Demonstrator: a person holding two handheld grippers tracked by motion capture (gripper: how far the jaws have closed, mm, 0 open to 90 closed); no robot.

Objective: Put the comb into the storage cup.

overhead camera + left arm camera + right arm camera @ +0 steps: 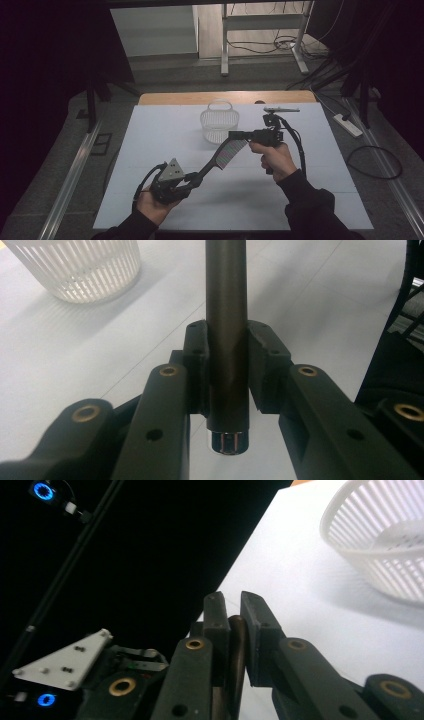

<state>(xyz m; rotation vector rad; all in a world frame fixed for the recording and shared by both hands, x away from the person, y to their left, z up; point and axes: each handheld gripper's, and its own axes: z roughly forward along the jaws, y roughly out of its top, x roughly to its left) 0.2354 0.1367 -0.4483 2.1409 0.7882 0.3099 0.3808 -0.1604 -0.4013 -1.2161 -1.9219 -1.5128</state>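
A white tabletop (150, 165) carried the scene, with a white slatted basket (219, 121) standing near its far edge, about midway along, empty as far as could be seen. Above the middle of the tabletop a dark hairbrush (220, 159) hung slantwise between the two tools, clear of the surface. The left gripper (187, 183), toward the near-left corner, was clamped on the brush's round handle close to its metal-capped end. The right gripper (234, 135), just in front of the basket, was closed on the bristled head's far tip. Nothing stood between brush and basket.
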